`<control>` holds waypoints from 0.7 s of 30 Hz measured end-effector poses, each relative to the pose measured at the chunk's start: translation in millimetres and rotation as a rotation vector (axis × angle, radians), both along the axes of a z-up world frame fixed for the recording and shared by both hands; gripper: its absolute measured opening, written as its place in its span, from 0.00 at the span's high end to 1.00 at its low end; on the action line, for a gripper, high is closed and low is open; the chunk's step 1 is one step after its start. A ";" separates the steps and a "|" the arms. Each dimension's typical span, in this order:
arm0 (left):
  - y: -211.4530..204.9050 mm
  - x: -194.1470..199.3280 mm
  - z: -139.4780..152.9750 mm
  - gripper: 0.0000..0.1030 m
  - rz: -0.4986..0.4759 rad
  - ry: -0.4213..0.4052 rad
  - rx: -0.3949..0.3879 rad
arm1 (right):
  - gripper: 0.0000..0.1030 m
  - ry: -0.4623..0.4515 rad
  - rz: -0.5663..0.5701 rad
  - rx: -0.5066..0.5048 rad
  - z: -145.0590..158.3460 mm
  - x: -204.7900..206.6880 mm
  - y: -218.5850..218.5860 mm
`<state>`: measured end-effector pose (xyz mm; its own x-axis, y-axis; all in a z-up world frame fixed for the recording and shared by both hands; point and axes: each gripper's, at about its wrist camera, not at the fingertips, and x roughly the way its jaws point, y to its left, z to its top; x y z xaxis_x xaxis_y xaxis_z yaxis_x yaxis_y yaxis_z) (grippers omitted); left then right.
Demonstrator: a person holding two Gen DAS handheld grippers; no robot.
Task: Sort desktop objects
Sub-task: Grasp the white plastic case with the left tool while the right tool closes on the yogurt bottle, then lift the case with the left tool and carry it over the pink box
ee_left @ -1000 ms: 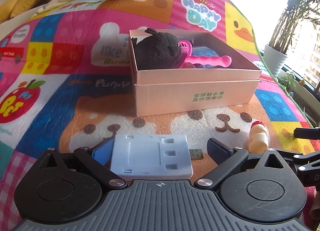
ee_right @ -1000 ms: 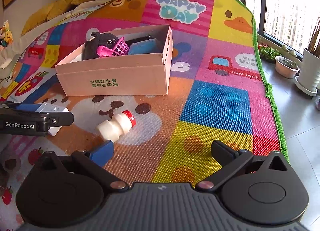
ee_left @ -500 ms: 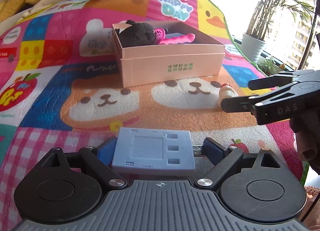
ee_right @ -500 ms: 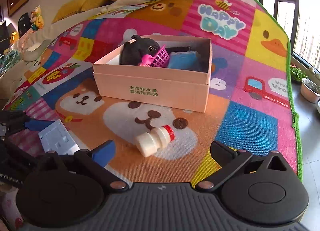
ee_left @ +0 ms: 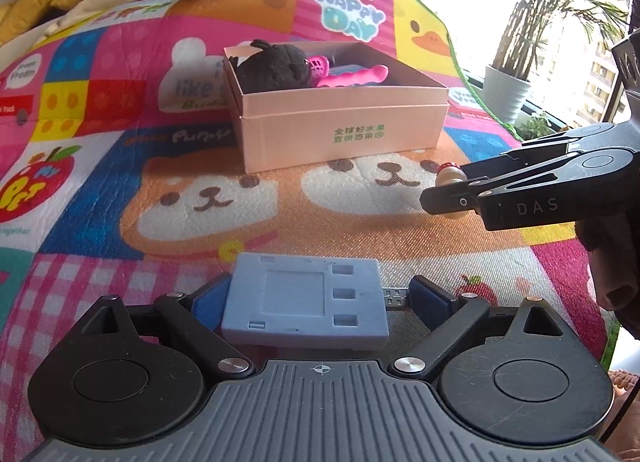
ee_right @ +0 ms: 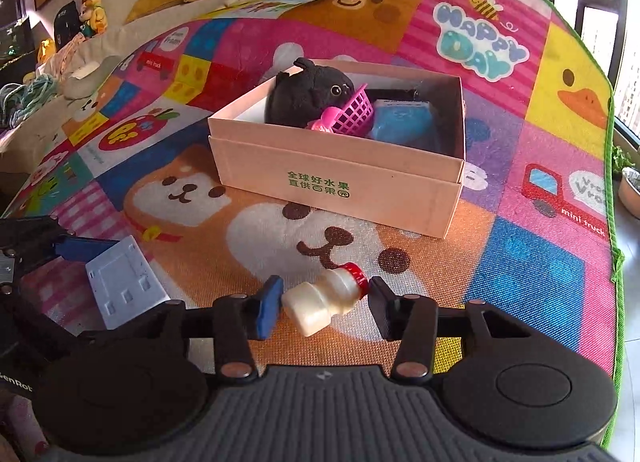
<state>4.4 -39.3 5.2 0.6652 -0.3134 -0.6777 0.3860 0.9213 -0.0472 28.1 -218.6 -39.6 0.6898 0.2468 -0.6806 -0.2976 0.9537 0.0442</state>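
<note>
Right wrist view: right gripper has just been closing round the little bottle on the mat, pads almost touching. Left gripper sits wide around the blue-grey block. Both probably go in the pink box next, after a firm squeeze.

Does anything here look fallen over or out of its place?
Yes. The bottle lies on its side on the mat, outside the box, between the right tongs, which have just been closing. Nothing looks spilled.
</note>
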 end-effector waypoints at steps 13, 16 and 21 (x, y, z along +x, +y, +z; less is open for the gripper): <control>-8.4 -2.6 5.4 0.08 0.007 -0.011 0.044 | 0.55 -0.025 -0.047 -0.029 16.0 -24.6 -10.7; -13.5 -10.8 11.1 0.08 -0.020 -0.024 0.066 | 0.55 -0.050 -0.075 -0.031 25.2 -31.2 -15.4; -21.4 -25.5 47.4 0.08 -0.067 -0.128 0.098 | 0.55 -0.112 -0.119 -0.003 49.1 -41.8 -26.3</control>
<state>-21.1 -60.7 52.6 0.7283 -0.2961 -0.6180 0.4433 0.8913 0.0954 -13.7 -244.9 9.5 0.7855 0.1572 -0.5985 -0.1853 0.9826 0.0148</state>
